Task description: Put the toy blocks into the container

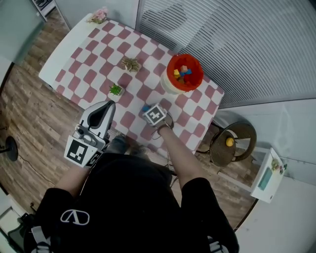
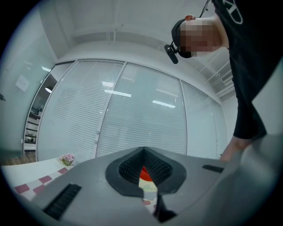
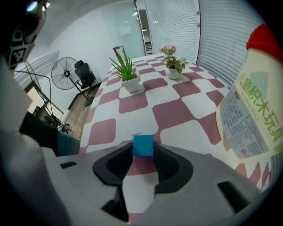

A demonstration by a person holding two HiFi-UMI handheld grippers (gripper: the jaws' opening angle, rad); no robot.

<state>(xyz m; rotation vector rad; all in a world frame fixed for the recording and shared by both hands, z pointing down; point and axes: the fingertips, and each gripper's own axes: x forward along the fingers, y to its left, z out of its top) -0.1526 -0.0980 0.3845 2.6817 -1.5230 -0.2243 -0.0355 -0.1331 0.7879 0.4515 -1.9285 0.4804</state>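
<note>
A blue toy block (image 3: 143, 145) sits between the tips of my right gripper (image 3: 143, 151), which is shut on it low over the checkered table (image 1: 98, 54). In the head view the right gripper (image 1: 146, 109) is near the table's front edge, with the blue block (image 1: 145, 107) showing at its tip. The red-rimmed container (image 1: 169, 74) stands to the far right of it and holds several coloured blocks (image 1: 183, 73); its labelled wall (image 3: 254, 110) fills the right of the right gripper view. My left gripper (image 1: 109, 105) hangs at the table's near edge, shut and empty, pointing towards the container (image 2: 145, 174).
Two small potted plants (image 1: 130, 63) (image 1: 115, 90) stand mid-table, and pink flowers (image 1: 99, 15) sit at the far corner. A round stool (image 1: 230, 142) with a yellow object and a white box (image 1: 268, 175) are on the floor to the right.
</note>
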